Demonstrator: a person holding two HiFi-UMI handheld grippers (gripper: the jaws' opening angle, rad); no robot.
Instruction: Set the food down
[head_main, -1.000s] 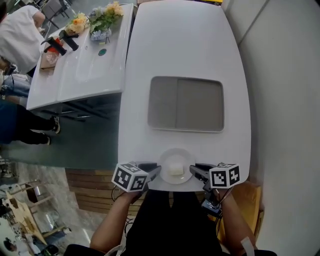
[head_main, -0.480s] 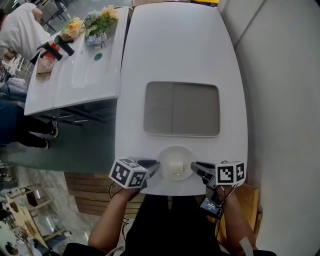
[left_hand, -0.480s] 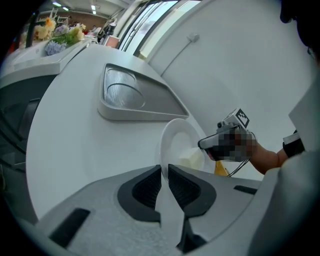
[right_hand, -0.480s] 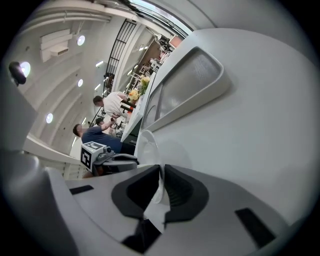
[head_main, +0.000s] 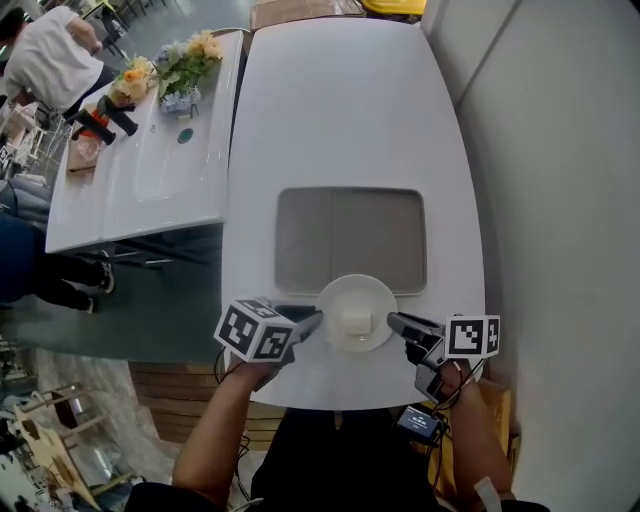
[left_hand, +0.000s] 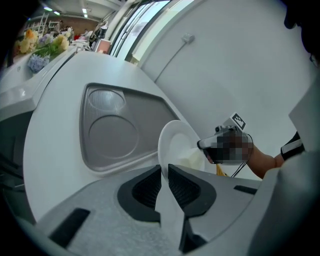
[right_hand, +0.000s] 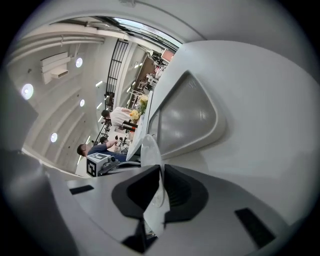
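A round white plate (head_main: 357, 300) carries a pale block of food (head_main: 355, 322). It hangs over the near rim of the grey tray (head_main: 350, 235), which lies on the white table (head_main: 340, 100). My left gripper (head_main: 312, 322) is shut on the plate's left rim and my right gripper (head_main: 395, 322) on its right rim. In the left gripper view the plate (left_hand: 172, 145) stands edge-on between the pads of the left gripper (left_hand: 164, 170), with the food (left_hand: 192, 160) beyond. In the right gripper view the plate's rim (right_hand: 149, 150) is pinched in the right gripper (right_hand: 161, 172).
A second white table (head_main: 150, 170) stands to the left with flowers (head_main: 185, 65) and black-handled tools (head_main: 95, 122). A person in a white shirt (head_main: 55, 55) sits at its far end. A pale wall (head_main: 560, 150) runs along the right.
The plate with the food has gone forward from the table's near edge to the tray's near rim, both grippers moving with it.
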